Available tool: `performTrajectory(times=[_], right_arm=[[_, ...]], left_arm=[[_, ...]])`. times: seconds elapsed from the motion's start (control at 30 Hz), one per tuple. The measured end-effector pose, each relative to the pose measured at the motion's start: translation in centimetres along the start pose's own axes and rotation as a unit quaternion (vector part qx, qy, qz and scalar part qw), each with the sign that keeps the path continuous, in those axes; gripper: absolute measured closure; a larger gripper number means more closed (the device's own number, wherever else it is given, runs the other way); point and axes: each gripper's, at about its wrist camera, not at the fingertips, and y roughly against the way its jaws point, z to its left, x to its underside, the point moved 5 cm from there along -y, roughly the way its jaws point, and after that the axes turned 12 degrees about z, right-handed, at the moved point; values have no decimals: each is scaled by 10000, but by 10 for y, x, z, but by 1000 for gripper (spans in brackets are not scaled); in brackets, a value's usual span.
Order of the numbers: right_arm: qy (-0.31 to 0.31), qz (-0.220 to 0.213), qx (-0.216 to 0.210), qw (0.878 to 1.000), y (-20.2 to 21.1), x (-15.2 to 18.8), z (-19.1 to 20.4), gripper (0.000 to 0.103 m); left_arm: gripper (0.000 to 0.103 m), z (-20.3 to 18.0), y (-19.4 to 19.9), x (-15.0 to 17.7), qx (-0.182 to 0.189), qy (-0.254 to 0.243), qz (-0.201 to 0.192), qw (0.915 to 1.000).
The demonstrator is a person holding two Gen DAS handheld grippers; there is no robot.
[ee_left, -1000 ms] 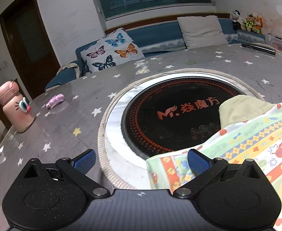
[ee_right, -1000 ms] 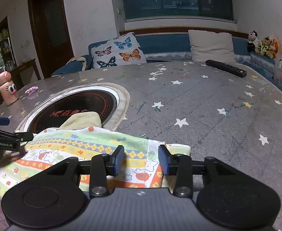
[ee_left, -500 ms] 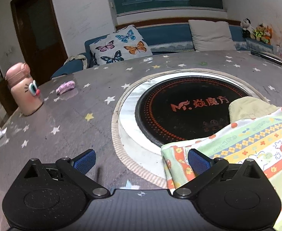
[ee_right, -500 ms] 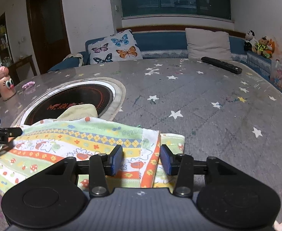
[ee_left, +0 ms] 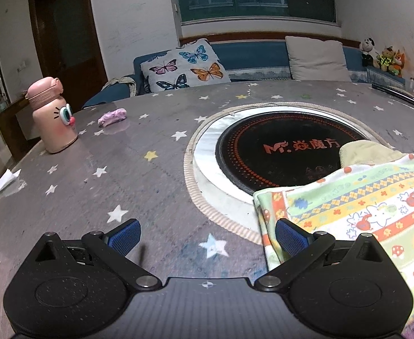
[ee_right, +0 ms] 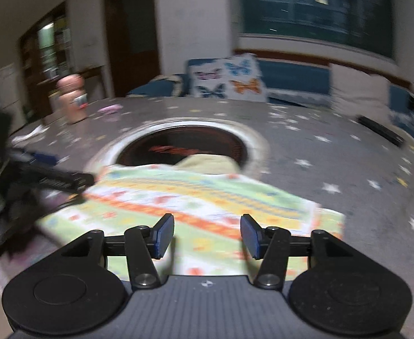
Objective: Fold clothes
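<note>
Left gripper (ee_left: 208,236): black two-finger tool with blue pads, jaws spread wide and holding nothing, its right finger just over the near left edge of the garment.
Right gripper (ee_right: 207,236): same make, jaws parted and empty, hovering above the garment's near right part; this view was motion-blurred.

Landmark: round black induction hob (ee_left: 287,152) with orange lettering, set into the table.
1. Grey star-printed table top (ee_left: 139,166), surrounding the hob.
2. Green-and-yellow striped cartoon-print cotton garment (ee_left: 356,209), lying flat in layers, its far edge over the hob's near right rim; a plain pale-yellow cloth part (ee_left: 368,152) showed at that far edge, on the hob.
3. Pink cartoon-face flask (ee_left: 52,115), well left of the hob.
4. Crumpled pink scrap (ee_left: 112,116), left of the hob and beyond it.

Handling note (judgement): the piece lay already doubled; whether another fold was due or the piece was finished could not be settled. Any further fold would go best with both grippers pinching matching corners through all layers, edges kept square.
</note>
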Motion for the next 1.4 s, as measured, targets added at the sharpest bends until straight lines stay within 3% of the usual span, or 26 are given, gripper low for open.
performTrajectory(times=[0.37, 0.67, 0.8, 1.03, 1.17, 1.4], right_arm=[[1540, -220, 120, 9878, -14, 0, 86, 48], [2171, -294, 289, 9753, -23, 4, 120, 48], [2397, -436, 335, 9693, -21, -1, 134, 38], [2527, -403, 400, 9659, -28, 0, 143, 34], [2631, -414, 190, 9637, -14, -1, 146, 32], [3198, -261, -184, 9469, -12, 14, 167, 34]], left_arm=[[0, 15, 10, 8, 45, 315, -10, 9995], [0, 28, 13, 16, 179, 641, 50, 9978], [0, 30, 13, 18, 277, 744, 85, 9968], [0, 32, 14, 20, 380, 817, 115, 9959], [0, 35, 16, 18, 443, 926, 127, 9946], [0, 28, 15, 16, 523, 947, 278, 9937]])
